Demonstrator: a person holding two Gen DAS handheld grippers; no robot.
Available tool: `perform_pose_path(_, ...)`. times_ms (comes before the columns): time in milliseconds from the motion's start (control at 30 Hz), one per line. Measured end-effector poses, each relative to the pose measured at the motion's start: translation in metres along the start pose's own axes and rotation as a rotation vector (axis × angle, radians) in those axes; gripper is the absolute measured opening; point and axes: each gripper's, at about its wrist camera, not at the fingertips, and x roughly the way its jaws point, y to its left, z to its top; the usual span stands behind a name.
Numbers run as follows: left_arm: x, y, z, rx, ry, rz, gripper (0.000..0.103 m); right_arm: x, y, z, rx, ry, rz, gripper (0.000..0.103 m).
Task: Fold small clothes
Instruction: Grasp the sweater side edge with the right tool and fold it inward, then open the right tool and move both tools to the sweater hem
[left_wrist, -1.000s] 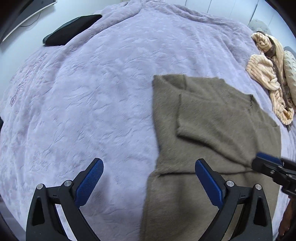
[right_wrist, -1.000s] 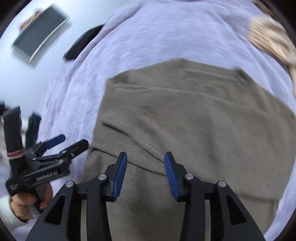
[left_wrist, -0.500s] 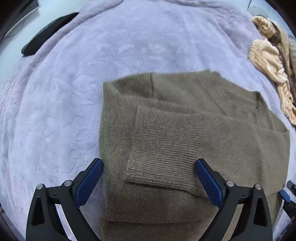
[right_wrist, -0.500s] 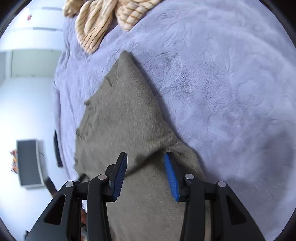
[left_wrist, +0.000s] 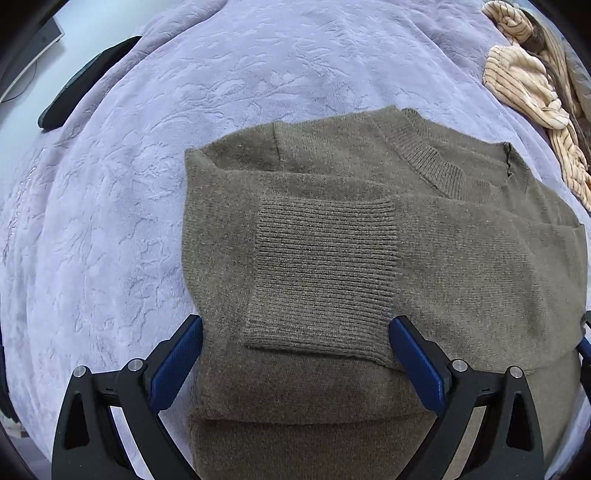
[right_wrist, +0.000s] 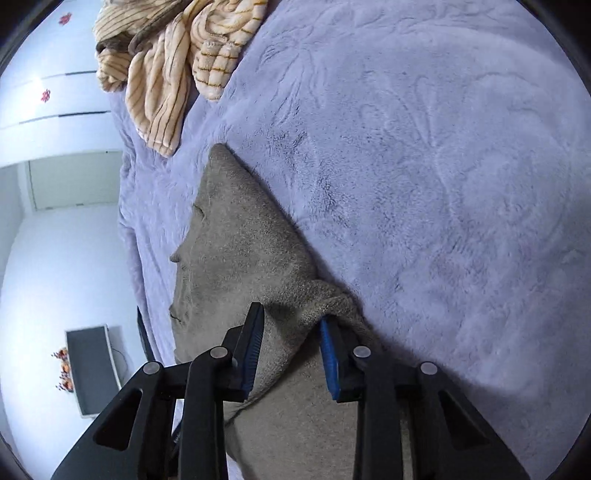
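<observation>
An olive-brown knit sweater (left_wrist: 369, 177) lies flat on a lavender plush blanket (left_wrist: 147, 166), both sleeves folded in across the chest. The ribbed cuff (left_wrist: 325, 266) of one sleeve lies in the middle. My left gripper (left_wrist: 295, 325) hovers open and wide over that cuff, its left finger near the sweater's left edge, and nothing is held. At the sweater's (right_wrist: 236, 251) right side edge, my right gripper (right_wrist: 291, 314) has its jaws closing. A bunched fold of the edge sits between them, curling over the right fingertip (right_wrist: 327, 332), and a gap still shows.
A pile of cream striped clothes (left_wrist: 524, 74) lies at the far right of the bed, also in the right wrist view as the striped pile (right_wrist: 166, 74). A dark flat object (left_wrist: 85, 81) rests at the blanket's far left edge. A dark screen (right_wrist: 92, 369) stands by the white wall.
My left gripper moved from beside the sweater to over its folded cuff. My right gripper rolled, swung to the sweater's right edge, and its jaws narrowed around the fabric there.
</observation>
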Motion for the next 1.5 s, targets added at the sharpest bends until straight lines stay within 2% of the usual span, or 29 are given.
perform_pose_path(67,-0.009,0.002,0.003,-0.003,-0.029,-0.006,0.1,-0.006,0.007,-0.003,-0.01,-0.006,0.029,0.033)
perform_pose_path(133,-0.014,0.003,0.005,0.007,-0.049,0.003,0.1,-0.015,0.015,-0.005,-0.041,-0.023,0.049,0.009)
perform_pose_path(200,-0.008,0.003,0.004,0.029,-0.036,0.035,0.1,-0.021,0.012,-0.001,-0.052,-0.03,0.036,0.009)
perform_pose_path(267,0.008,0.004,0.001,0.049,0.024,0.041,0.1,-0.012,0.004,0.003,-0.048,-0.007,-0.023,0.009)
perform_pose_path(367,0.008,0.006,-0.005,0.049,0.012,0.023,0.1,0.0,0.003,0.004,-0.116,0.014,-0.109,0.009)
perform_pose_path(467,0.004,0.01,-0.008,0.071,0.017,0.007,0.1,-0.004,0.008,0.002,-0.133,0.017,-0.127,0.01)
perform_pose_path(633,-0.014,0.032,-0.015,0.066,-0.008,0.027,0.1,-0.018,0.021,-0.002,-0.182,0.036,-0.17,0.013)
perform_pose_path(767,-0.025,0.046,-0.013,0.037,-0.029,0.014,0.1,-0.042,0.044,-0.013,-0.3,-0.023,-0.258,0.013)
perform_pose_path(833,-0.027,0.045,-0.004,0.042,-0.042,0.003,0.1,-0.046,0.06,-0.018,-0.366,-0.034,-0.27,0.013)
perform_pose_path(933,-0.024,0.033,0.011,0.052,-0.048,-0.005,0.1,-0.031,0.092,-0.026,-0.5,0.002,-0.278,0.013)
perform_pose_path(1067,-0.01,0.022,0.014,0.073,-0.035,-0.007,0.1,0.017,0.121,-0.044,-0.645,0.093,-0.32,0.013)
perform_pose_path(1133,0.003,0.016,0.006,0.105,0.001,0.026,0.1,0.041,0.121,-0.051,-0.671,0.136,-0.334,0.013)
perform_pose_path(1233,0.007,0.025,-0.005,0.09,0.014,-0.006,0.1,0.067,0.105,-0.057,-0.708,0.189,-0.435,0.012)
perform_pose_path(1333,0.001,0.034,-0.012,0.07,0.028,-0.026,0.1,0.06,0.093,-0.055,-0.682,0.195,-0.417,0.012)
perform_pose_path(1500,-0.013,0.029,-0.025,0.129,0.026,0.017,0.1,0.032,0.084,-0.056,-0.645,0.211,-0.418,0.015)
